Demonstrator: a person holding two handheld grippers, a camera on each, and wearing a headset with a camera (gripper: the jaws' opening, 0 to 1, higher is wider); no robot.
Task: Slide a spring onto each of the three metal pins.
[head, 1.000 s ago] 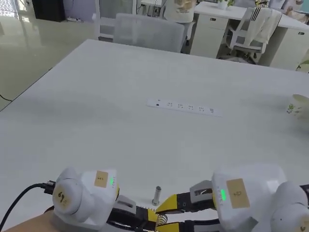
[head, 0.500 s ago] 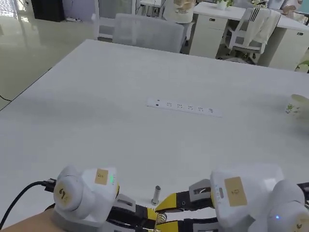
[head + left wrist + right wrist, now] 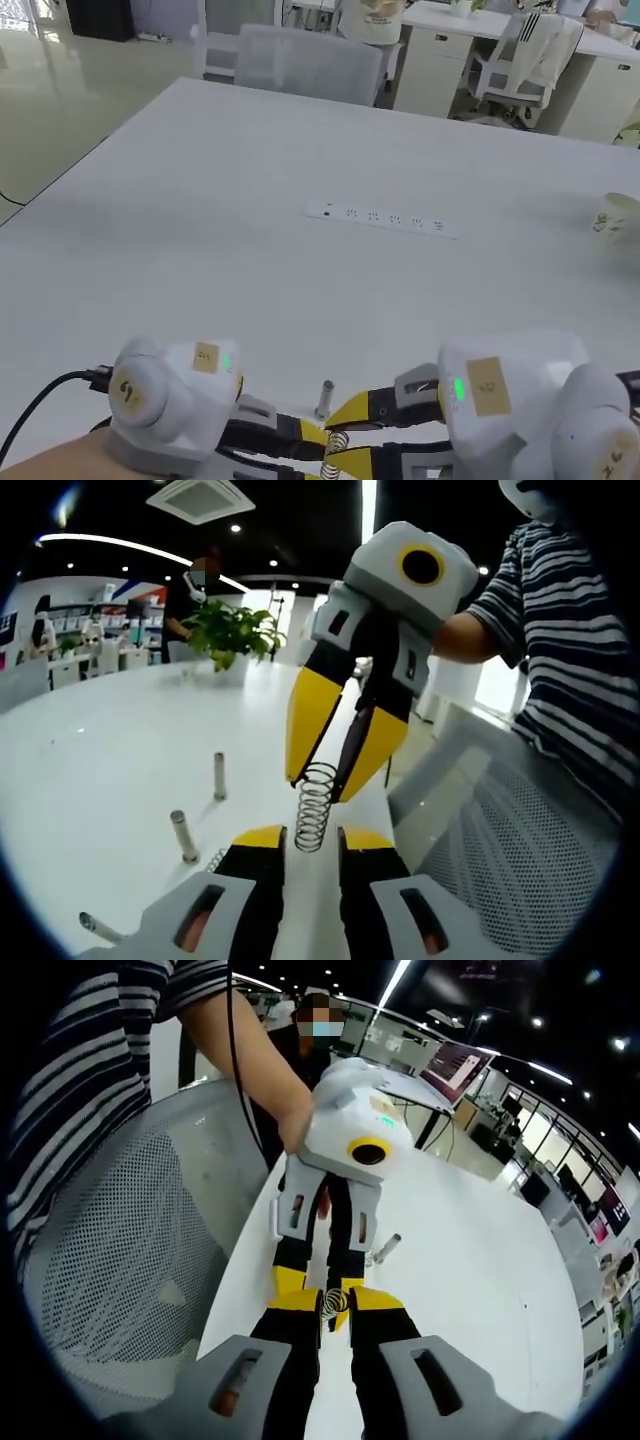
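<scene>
Left gripper view: spring (image 3: 315, 808) caught between the two grippers, tip to tip.
Lower end pinched in the narrow gap of the left gripper (image 3: 312, 838); upper end tucked between the nearly closed yellow tips of the right gripper (image 3: 336, 780), real squeeze there impossible to judge. Upright on the desk (image 3: 90, 740) to the left of the spring and apart from it: far pin (image 3: 219, 776) and near pin (image 3: 183, 837). In the head view, both gripper bodies cut off by the bottom edge, spring largely hidden between the tips.
</scene>
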